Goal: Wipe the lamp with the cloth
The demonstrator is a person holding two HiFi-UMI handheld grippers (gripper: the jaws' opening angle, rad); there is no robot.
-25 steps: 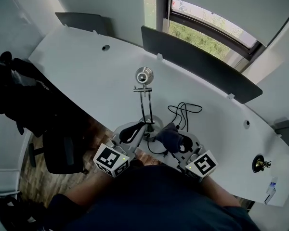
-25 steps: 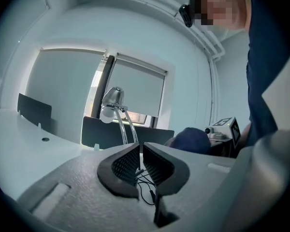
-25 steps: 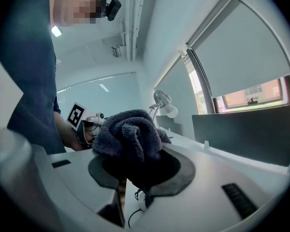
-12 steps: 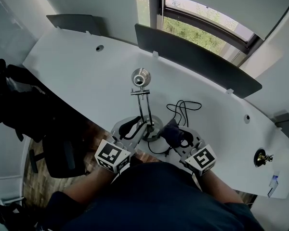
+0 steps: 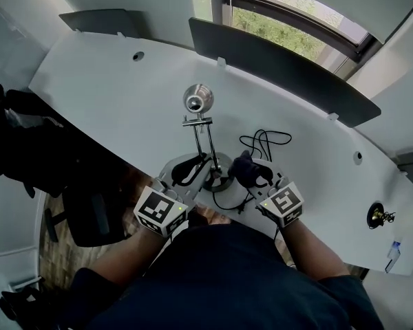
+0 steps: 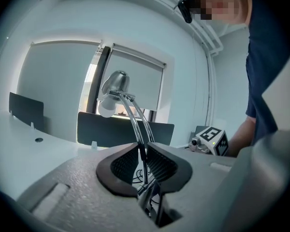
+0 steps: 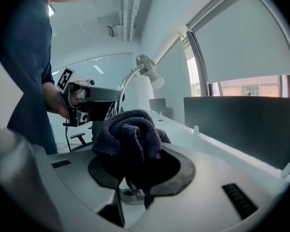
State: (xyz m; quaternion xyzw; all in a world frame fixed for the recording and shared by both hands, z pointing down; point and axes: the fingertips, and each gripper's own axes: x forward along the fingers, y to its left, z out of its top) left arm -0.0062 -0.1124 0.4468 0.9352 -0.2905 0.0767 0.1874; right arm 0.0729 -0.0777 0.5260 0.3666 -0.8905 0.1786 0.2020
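The chrome desk lamp [image 5: 198, 100] stands on the white desk [image 5: 124, 108], its thin stem running down to a round base [image 5: 222, 181]. My left gripper [image 5: 195, 164] is shut on the lower stem; in the left gripper view the stem [image 6: 135, 124] runs up from between the pads to the lamp head [image 6: 114, 88], with my left gripper [image 6: 144, 162] clamped round it. My right gripper [image 5: 252, 175] is shut on a bunched dark grey cloth [image 5: 245, 170] just right of the base. In the right gripper view the cloth [image 7: 129, 134] fills my right gripper [image 7: 135, 166], and the lamp head [image 7: 148, 69] shows behind.
A black cable [image 5: 263, 144] loops on the desk behind the cloth. A dark divider panel [image 5: 282, 64] lines the far edge below the window. A black chair with dark clothing [image 5: 34, 143] stands left of the desk. A small brass object [image 5: 378, 216] sits far right.
My right gripper has carried the cloth forward, away from my body, to just beside the lamp base. The left gripper keeps its hold on the stem.
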